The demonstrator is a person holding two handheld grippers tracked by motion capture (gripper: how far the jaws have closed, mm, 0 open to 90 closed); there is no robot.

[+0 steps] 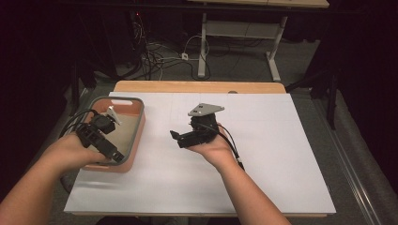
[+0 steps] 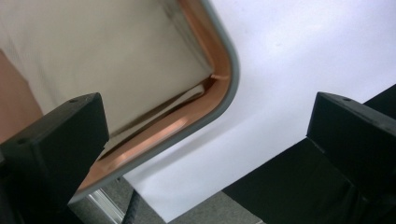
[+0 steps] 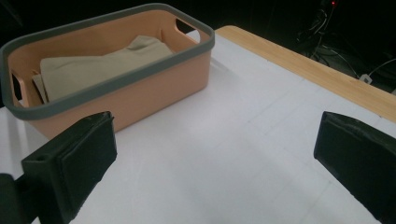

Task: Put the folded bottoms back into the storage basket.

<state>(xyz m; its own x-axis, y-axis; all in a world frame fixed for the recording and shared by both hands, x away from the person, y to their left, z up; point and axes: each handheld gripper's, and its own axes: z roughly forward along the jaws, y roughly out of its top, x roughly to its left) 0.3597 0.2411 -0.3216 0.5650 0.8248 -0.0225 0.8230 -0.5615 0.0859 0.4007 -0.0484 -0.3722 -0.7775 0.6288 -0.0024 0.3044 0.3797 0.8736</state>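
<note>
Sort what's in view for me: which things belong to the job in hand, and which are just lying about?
In the job:
- orange basket
- folded beige cloth lying inside it
- left gripper, open over the basket
- right gripper, open

Lying about:
- white table cover
- cables on the floor beyond the table

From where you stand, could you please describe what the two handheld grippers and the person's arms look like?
Both are black, boxy tools. The left gripper has blocky jaws and a black cable looping from its rear. The right gripper carries a grey three-cornered plate with small holes on top, and a black cable trails past the wrist. In the gripper views the jaws are thick, matte black blocks. The forearms are bare, with no sleeves.
</note>
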